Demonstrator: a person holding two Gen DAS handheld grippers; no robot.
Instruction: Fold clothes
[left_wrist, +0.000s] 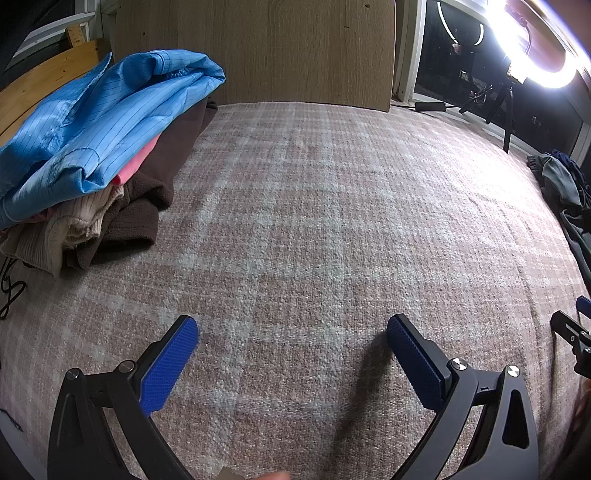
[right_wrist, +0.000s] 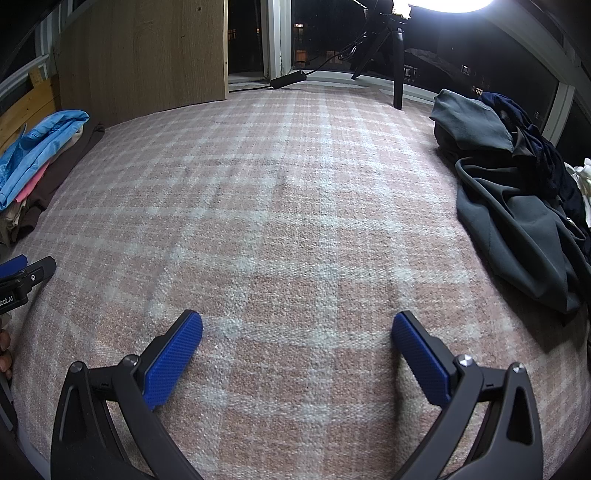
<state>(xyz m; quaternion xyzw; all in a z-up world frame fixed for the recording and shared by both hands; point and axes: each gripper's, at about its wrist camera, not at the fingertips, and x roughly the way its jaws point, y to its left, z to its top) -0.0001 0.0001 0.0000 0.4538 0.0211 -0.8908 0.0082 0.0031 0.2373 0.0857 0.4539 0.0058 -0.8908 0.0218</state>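
Observation:
A stack of clothes lies at the left: a blue striped garment (left_wrist: 103, 107) on top, pink, beige and brown pieces (left_wrist: 147, 192) under it. It also shows in the right wrist view (right_wrist: 40, 147). A loose heap of dark grey and navy clothes (right_wrist: 517, 199) lies at the right, seen at the edge of the left wrist view (left_wrist: 565, 184). My left gripper (left_wrist: 291, 325) is open and empty over the pink plaid blanket (left_wrist: 314, 221). My right gripper (right_wrist: 297, 321) is open and empty over the same blanket (right_wrist: 295, 203).
A wooden board (left_wrist: 258, 48) stands at the blanket's far edge. A ring light on a tripod (left_wrist: 535, 48) stands by the dark window at the far right, with a cable and adapter (right_wrist: 291, 77). Black cable (left_wrist: 11, 288) lies at the left.

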